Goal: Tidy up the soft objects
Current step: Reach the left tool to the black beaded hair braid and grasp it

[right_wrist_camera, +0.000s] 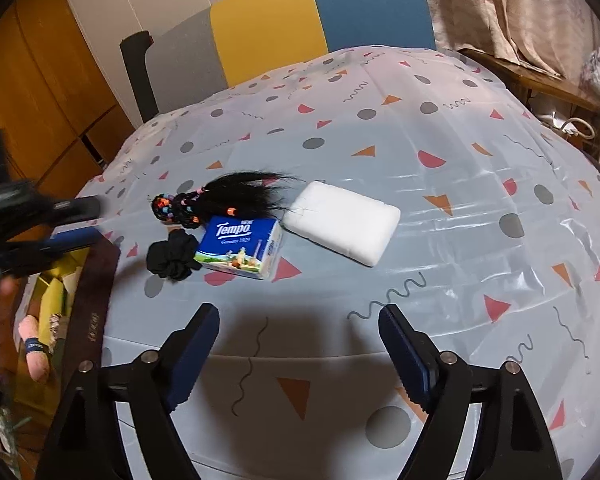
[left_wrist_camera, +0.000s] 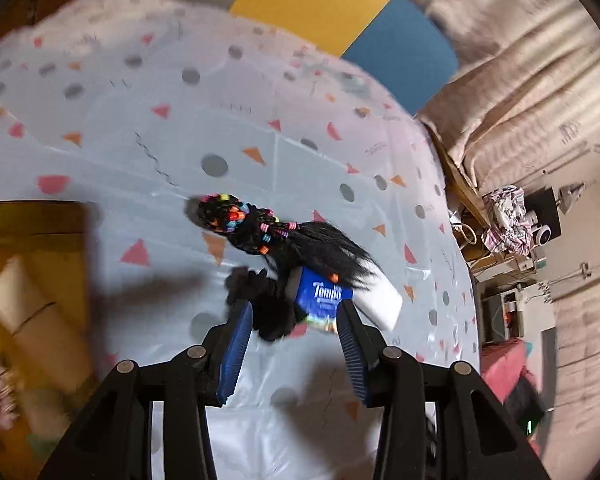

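Four soft things lie close together on the patterned tablecloth (right_wrist_camera: pixel 460 200): a black hairpiece with coloured beads (right_wrist_camera: pixel 220 196), a black scrunchie (right_wrist_camera: pixel 172 258), a blue Tempo tissue pack (right_wrist_camera: pixel 240 248) and a white foam block (right_wrist_camera: pixel 340 222). My right gripper (right_wrist_camera: pixel 298 310) stands open above the cloth in front of them, with nothing between its fingers. My left gripper (left_wrist_camera: pixel 294 308) hovers open just short of the scrunchie (left_wrist_camera: pixel 260 304) and tissue pack (left_wrist_camera: pixel 320 294), touching neither. The hairpiece (left_wrist_camera: pixel 252 224) lies beyond them. In the right wrist view the left gripper (right_wrist_camera: pixel 84 222) comes in blurred from the left.
A box with a yellow inside (right_wrist_camera: pixel 56 288) sits off the table's left edge, holding a pink item (right_wrist_camera: pixel 36 344) and other things. A yellow and blue chair (right_wrist_camera: pixel 320 20) stands behind the table. A curtain and clutter lie to the right (left_wrist_camera: pixel 508 220).
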Available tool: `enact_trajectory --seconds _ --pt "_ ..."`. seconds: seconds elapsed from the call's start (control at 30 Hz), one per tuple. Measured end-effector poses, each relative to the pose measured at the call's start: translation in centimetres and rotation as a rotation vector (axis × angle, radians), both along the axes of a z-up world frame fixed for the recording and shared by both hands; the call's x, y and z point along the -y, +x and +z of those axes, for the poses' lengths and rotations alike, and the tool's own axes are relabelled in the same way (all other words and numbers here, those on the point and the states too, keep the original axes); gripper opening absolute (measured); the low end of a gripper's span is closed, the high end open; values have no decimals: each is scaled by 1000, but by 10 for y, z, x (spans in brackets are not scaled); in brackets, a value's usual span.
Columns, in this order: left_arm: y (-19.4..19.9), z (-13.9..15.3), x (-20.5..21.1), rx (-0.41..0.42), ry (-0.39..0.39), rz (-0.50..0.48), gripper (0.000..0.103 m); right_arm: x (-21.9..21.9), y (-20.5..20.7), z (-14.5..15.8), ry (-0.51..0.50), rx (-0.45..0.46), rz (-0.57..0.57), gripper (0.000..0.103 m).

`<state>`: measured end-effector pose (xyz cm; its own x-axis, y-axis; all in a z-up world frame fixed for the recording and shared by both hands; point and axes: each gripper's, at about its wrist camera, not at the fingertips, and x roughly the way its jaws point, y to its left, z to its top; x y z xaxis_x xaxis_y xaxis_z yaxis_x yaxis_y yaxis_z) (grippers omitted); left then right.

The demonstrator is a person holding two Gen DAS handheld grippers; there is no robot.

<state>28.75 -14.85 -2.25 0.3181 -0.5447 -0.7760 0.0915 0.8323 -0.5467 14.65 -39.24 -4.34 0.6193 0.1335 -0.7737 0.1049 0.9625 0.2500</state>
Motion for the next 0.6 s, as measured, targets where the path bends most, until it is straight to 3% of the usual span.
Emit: enact_trajectory --seconds 0.23,0.4,0.6 --pt "50 -44 13 -128 6 94 45 7 0 2 50 -5 -17 84" --pt "72 -51 23 -121 28 108 46 11 0 5 74 0 -27 85" --pt "91 -65 38 -150 75 109 55 14 0 3 94 -8 -40 85"
